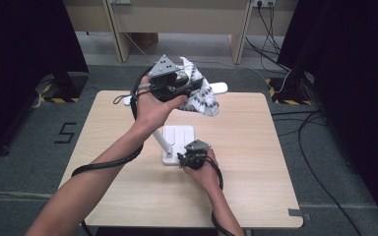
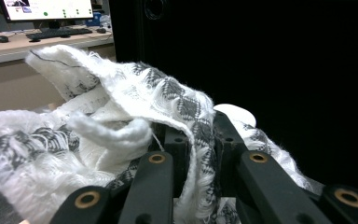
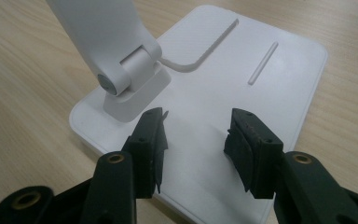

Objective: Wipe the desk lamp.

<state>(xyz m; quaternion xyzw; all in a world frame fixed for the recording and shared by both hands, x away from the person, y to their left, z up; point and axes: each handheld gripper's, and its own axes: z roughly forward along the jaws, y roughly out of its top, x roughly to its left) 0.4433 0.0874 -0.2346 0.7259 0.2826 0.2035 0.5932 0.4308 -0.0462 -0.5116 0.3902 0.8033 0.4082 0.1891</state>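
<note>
while the left tongs (image 1: 189, 88) are clamped tight on a fold of the white-and-grey fringed cloth (image 1: 200, 93) and hold it up in the air over the far half of the bench (image 1: 256, 162), the rest of the cloth hangs loose around the head of the white desk lamp (image 1: 220, 88), and that looks like the main risk: a pull upward or sideways could catch the fringe on the lamp head and drag the whole lamp over. in the left gripper view the cloth (image 2: 121, 116) bunches over the jaws and only a thin fold sits between them, so it could slip free if tugged hard. the right tongs (image 3: 196, 140) stand half open with nothing between them, hovering just above the near edge of the lamp base (image 3: 242, 60), beside the arm's hinge (image 3: 130, 74); whether they press on the base i cannot tell. if they do not steady it, the base could slide or tip on the smooth wood.
</note>
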